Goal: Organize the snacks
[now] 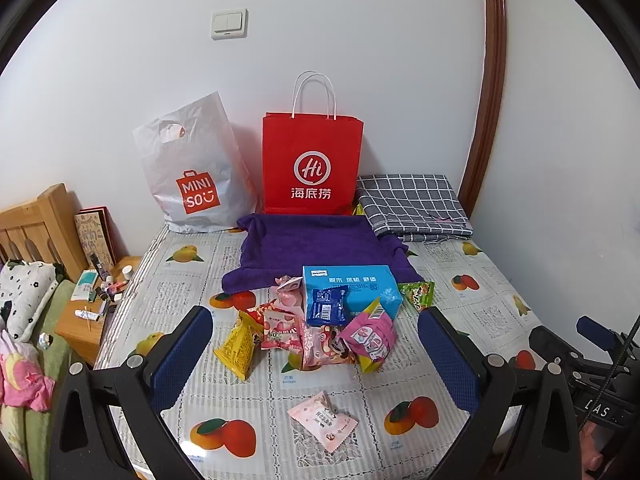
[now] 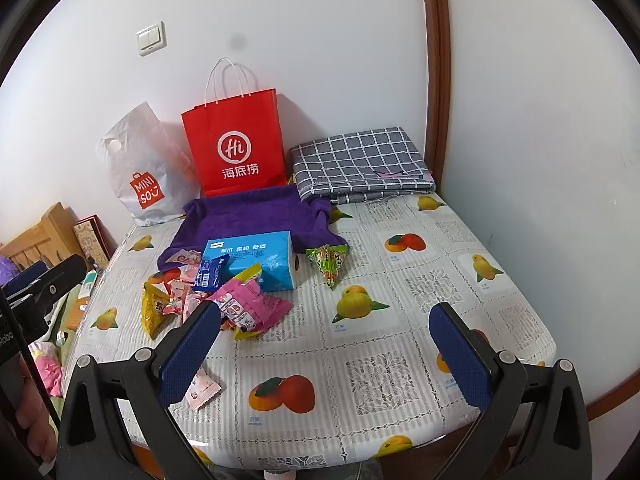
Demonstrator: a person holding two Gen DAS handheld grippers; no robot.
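A heap of snack packets lies mid-table: a yellow packet [image 1: 237, 345], pink packets [image 1: 285, 326], a dark blue packet [image 1: 327, 305] and a magenta pack [image 1: 372, 336] [image 2: 250, 306]. They crowd against a blue tissue box [image 1: 352, 288] [image 2: 256, 258]. A green packet [image 1: 418, 294] [image 2: 328, 262] sits to the box's right. A lone pale pink packet [image 1: 323, 420] [image 2: 202, 392] lies nearest. Behind spreads a purple cloth tray [image 1: 312, 244] [image 2: 248, 216]. My left gripper [image 1: 316, 360] is open above the table in front of the heap. My right gripper [image 2: 326, 352] is open over bare tablecloth.
A red paper bag [image 1: 312, 164] [image 2: 234, 144] and a white plastic bag [image 1: 192, 172] [image 2: 140, 168] lean on the back wall. A folded checked cloth [image 1: 412, 206] [image 2: 360, 164] fills the back right corner. A wooden nightstand [image 1: 86, 320] with small bottles and a bed stand left.
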